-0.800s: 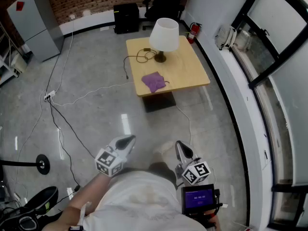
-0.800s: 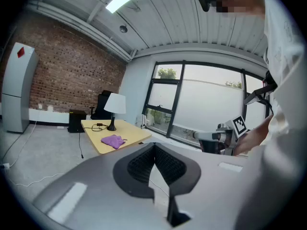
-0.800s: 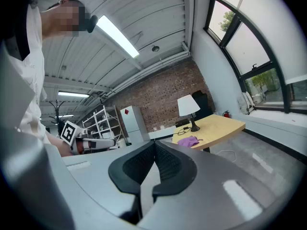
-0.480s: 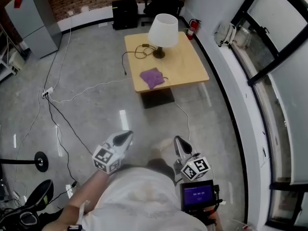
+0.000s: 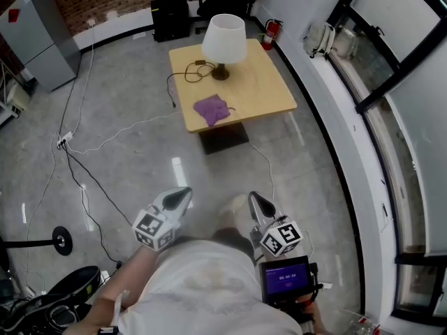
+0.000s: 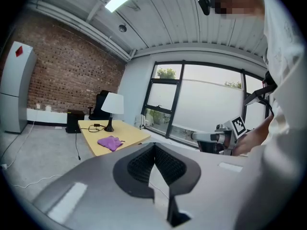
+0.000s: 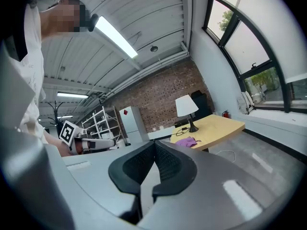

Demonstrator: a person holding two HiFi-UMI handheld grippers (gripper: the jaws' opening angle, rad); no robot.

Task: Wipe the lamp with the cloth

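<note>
A lamp [image 5: 223,39] with a white shade stands at the back of a wooden table [image 5: 269,93], its black cord coiled beside it. A purple cloth [image 5: 211,109] lies crumpled near the table's front left. Both show small in the left gripper view, lamp [image 6: 113,104] and cloth [image 6: 111,142], and in the right gripper view, lamp [image 7: 187,106] and cloth [image 7: 185,141]. My left gripper [image 5: 179,196] and right gripper [image 5: 256,201] are held close to the person's body, far from the table. Both are shut with nothing between their pads.
White cables [image 5: 77,138] trail across the grey floor on the left. A round stand base [image 5: 61,240] sits at the lower left. A grey cabinet [image 5: 38,37], a black box [image 5: 170,18] and a fire extinguisher [image 5: 269,33] line the far wall. Windows run along the right.
The table, lamp and cloth have shifted left and slightly up in the head view as the view moved. Both grippers have stayed near the body, still shut.
</note>
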